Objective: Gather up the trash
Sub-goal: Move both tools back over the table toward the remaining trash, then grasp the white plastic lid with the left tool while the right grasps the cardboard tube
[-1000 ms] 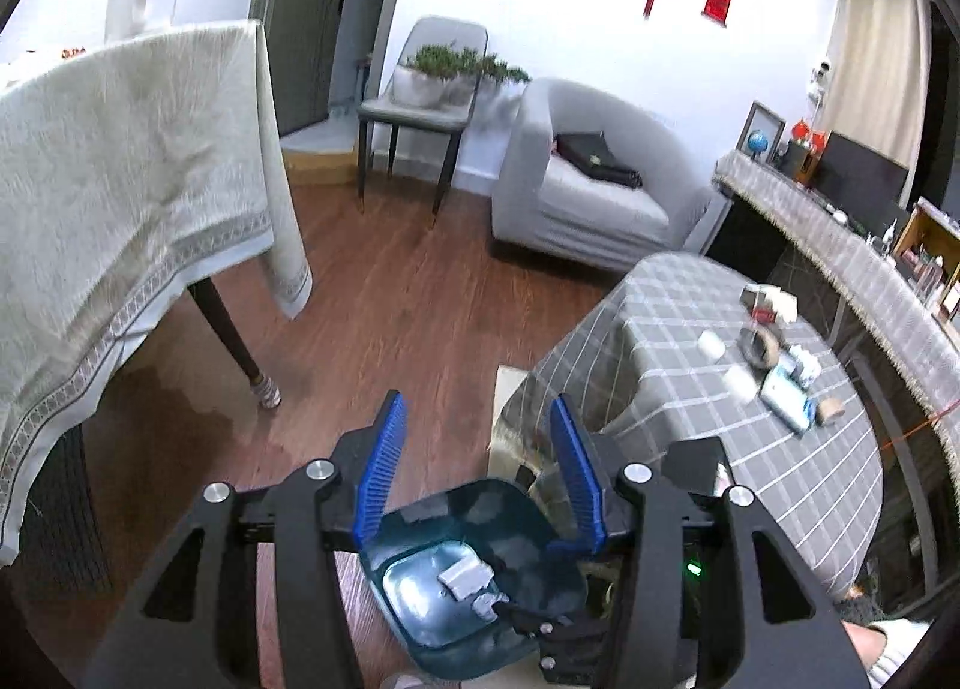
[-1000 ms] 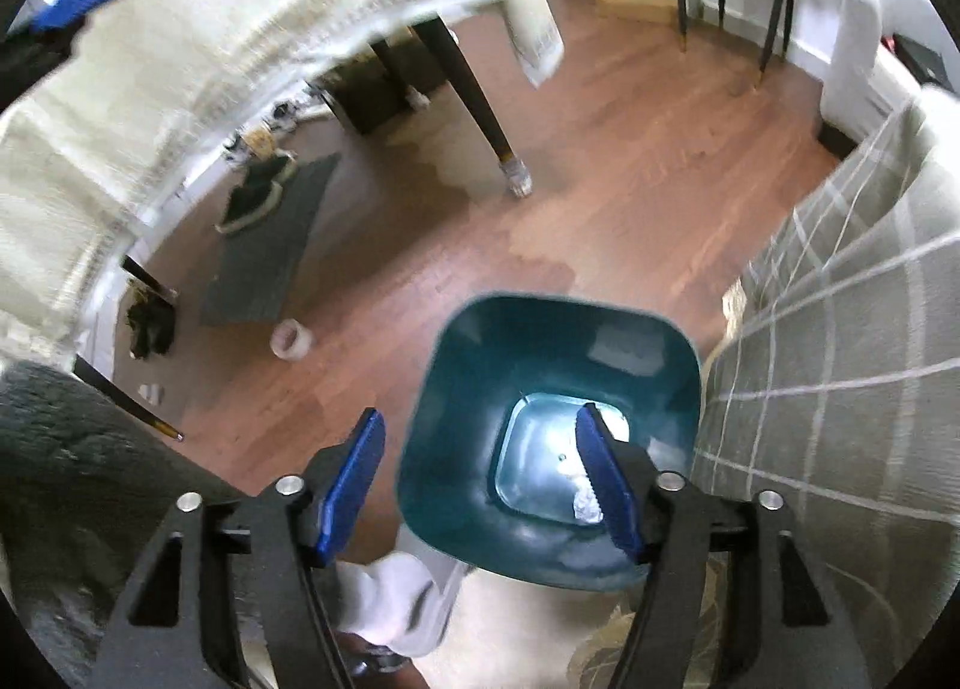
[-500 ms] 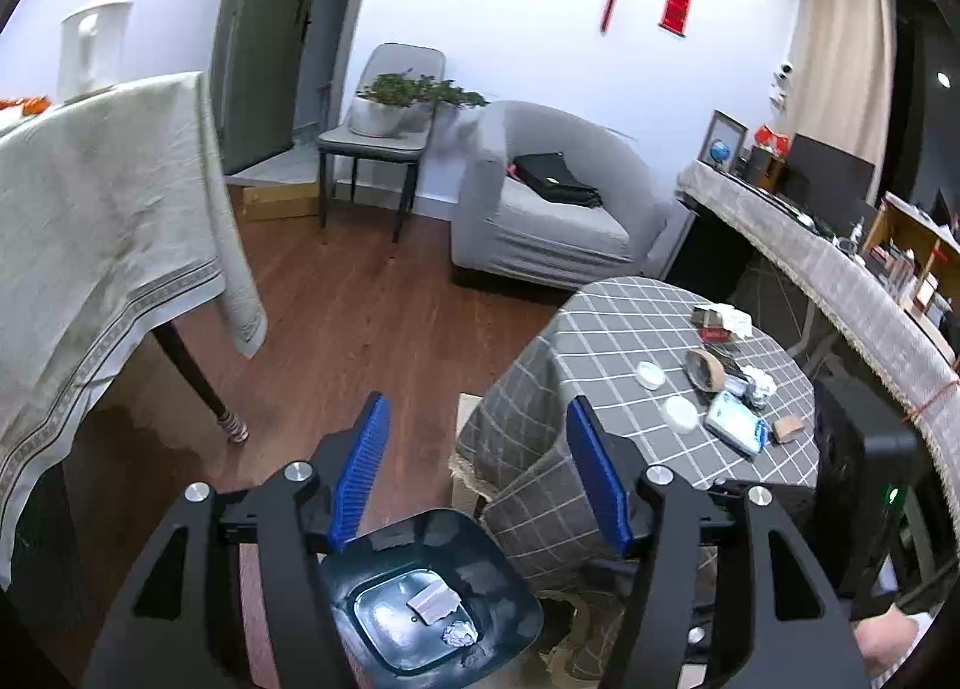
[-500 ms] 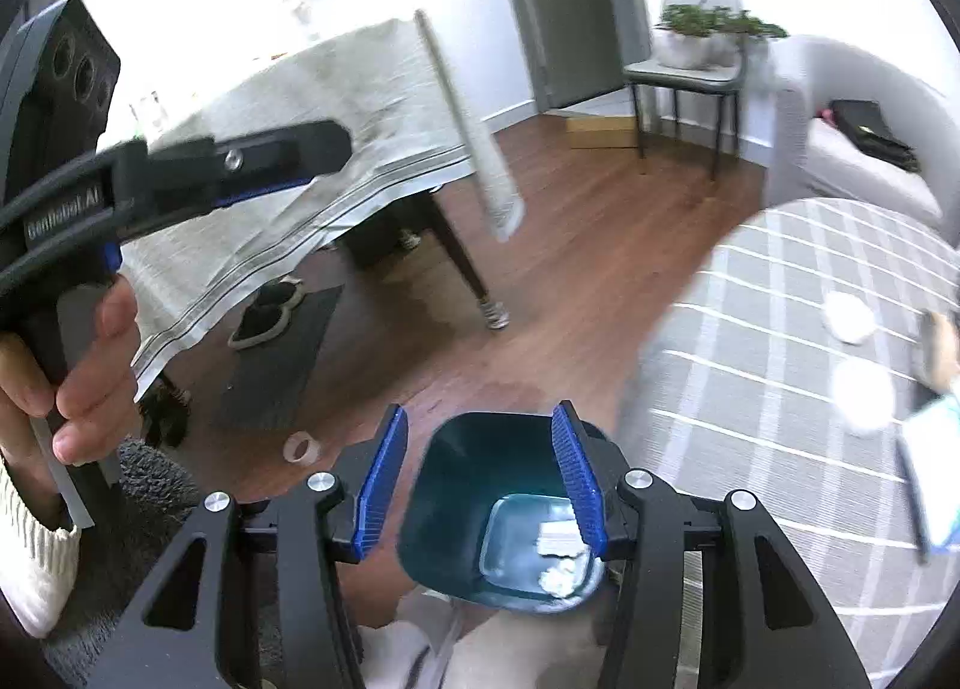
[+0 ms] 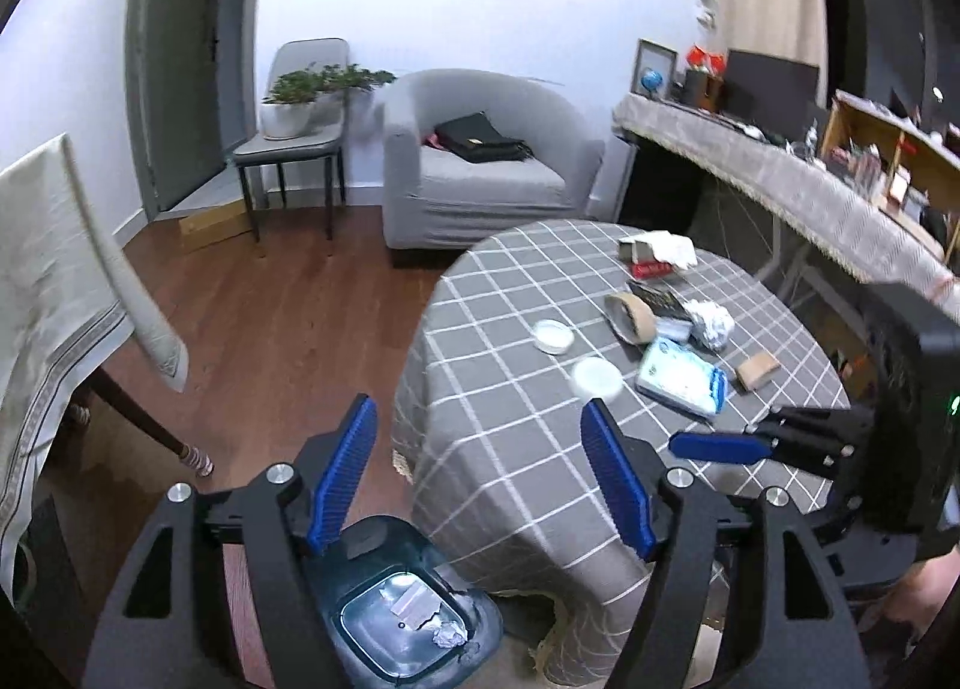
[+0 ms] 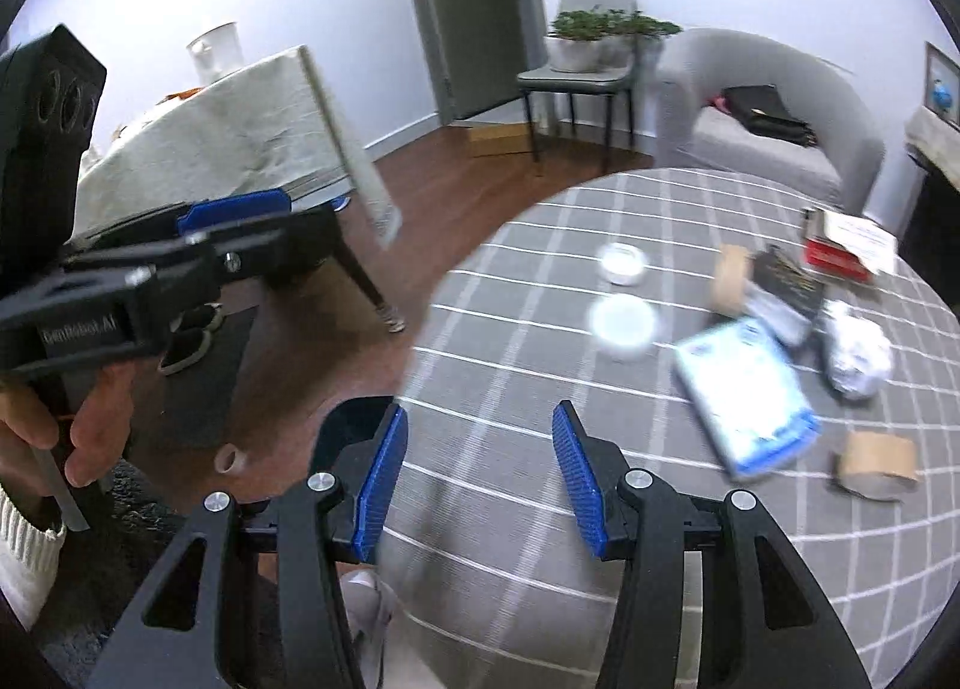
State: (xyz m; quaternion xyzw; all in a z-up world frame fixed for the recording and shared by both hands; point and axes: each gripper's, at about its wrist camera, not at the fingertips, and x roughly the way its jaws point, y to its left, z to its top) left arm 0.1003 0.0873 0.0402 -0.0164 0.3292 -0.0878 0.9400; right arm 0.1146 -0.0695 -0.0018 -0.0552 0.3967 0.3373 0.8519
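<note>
A dark teal bin (image 5: 474,626) stands on the floor beside the round table with the grey checked cloth (image 5: 480,389); paper scraps lie in it. On the table lie a crumpled foil ball (image 5: 711,324), a blue wipes pack (image 5: 681,383), two white lids (image 5: 553,336), cardboard tubes (image 5: 757,370) and small boxes (image 5: 654,257). My left gripper (image 5: 480,476) is open and empty, above the bin and table edge. My right gripper (image 6: 480,476) is open and empty over the table's near edge; the foil ball (image 6: 855,359) and wipes pack (image 6: 744,395) lie ahead to its right.
A dining table with a beige cloth (image 5: 54,293) stands to the left. A grey armchair (image 5: 480,161) and a chair with a potted plant (image 5: 300,113) stand at the back wall. A long covered sideboard (image 5: 780,173) runs along the right. Wooden floor (image 5: 288,317) lies between.
Both grippers have risen and tilted up from over the bin toward the table top. The right wrist view no longer shows the bin; the table items now fill it.
</note>
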